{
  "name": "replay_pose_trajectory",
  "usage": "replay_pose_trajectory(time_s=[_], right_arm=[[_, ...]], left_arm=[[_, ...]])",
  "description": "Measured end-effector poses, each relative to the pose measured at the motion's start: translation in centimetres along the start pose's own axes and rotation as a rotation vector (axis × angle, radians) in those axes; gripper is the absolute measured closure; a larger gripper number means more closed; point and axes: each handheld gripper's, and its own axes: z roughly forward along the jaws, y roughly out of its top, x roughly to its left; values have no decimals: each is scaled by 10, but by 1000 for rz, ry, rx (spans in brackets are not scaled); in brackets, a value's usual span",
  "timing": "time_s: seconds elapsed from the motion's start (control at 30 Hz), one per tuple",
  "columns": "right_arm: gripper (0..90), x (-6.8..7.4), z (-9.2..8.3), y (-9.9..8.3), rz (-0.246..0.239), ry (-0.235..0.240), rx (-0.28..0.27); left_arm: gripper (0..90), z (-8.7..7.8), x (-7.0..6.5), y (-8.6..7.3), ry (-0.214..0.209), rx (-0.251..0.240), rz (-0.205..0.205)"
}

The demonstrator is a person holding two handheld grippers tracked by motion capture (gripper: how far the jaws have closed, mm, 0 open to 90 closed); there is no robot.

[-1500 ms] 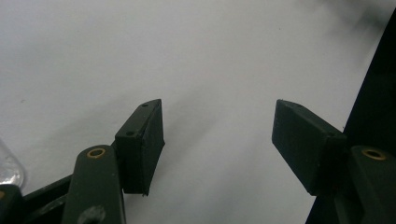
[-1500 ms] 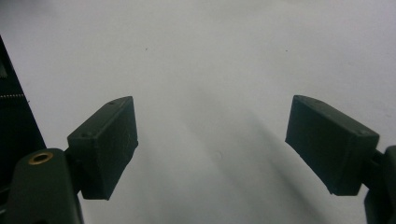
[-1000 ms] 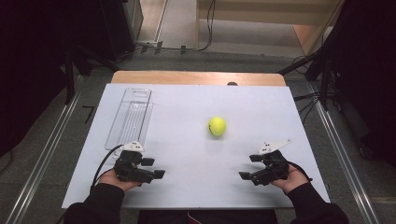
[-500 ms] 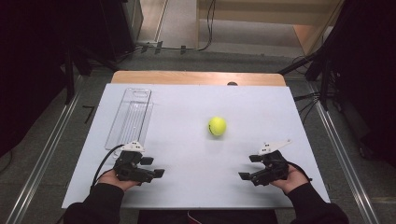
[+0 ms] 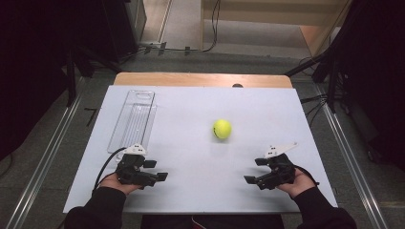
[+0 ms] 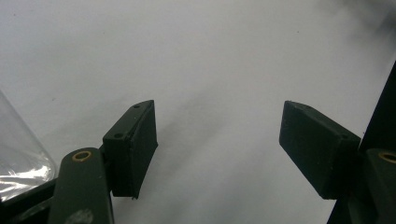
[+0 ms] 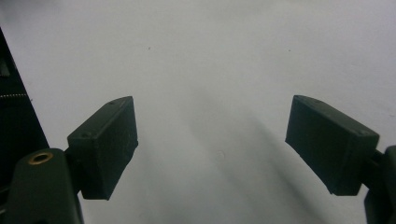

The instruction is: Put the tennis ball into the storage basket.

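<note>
High view: left gripper [image 5: 155, 170] and right gripper [image 5: 255, 171] rest low on the table [image 5: 191, 191], jaws turned inward, probably a ready pose. Ball [image 5: 222, 129] lies ahead, between them, nearer the right. Tray [image 5: 133, 119] sits just ahead of the left.

Left gripper view: jaws apart, nothing between; tray corner at its left.

Right gripper view: jaws apart, empty, over bare table.

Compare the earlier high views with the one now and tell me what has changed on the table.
Nothing has visibly changed. The left claw and the right claw rest at the near edge of the white table as before, jaws apart with nothing between them. The tennis ball and the clear tray lie where they were.
</note>
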Motion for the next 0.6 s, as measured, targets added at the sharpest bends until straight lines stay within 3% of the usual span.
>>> replay_pose_trajectory(time_s=[0.6], right_arm=[[148, 0, 0, 0, -4, -1, -2]], left_arm=[[285, 0, -1, 1, -5, -4, 7]])
